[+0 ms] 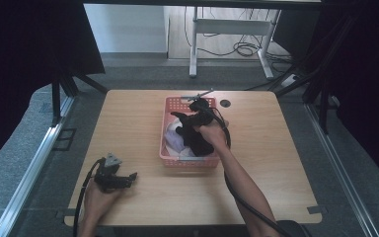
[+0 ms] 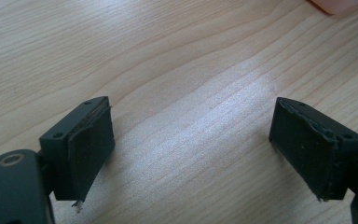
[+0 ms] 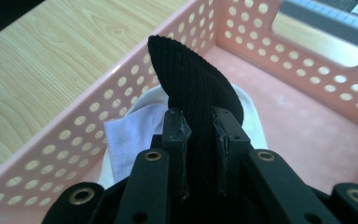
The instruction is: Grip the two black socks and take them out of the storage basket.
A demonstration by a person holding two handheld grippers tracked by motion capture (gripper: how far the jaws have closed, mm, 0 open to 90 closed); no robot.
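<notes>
Ribbed black cloth [image 3: 193, 88] pinched between right tongs [image 3: 200, 122].

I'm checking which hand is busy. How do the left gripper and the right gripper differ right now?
The left gripper has its jaws wide apart with nothing between them; the right gripper is shut on a black ribbed cloth. The left one sits low over the bare wooden table, the right one is over the pink basket. Both have black jaws.
</notes>
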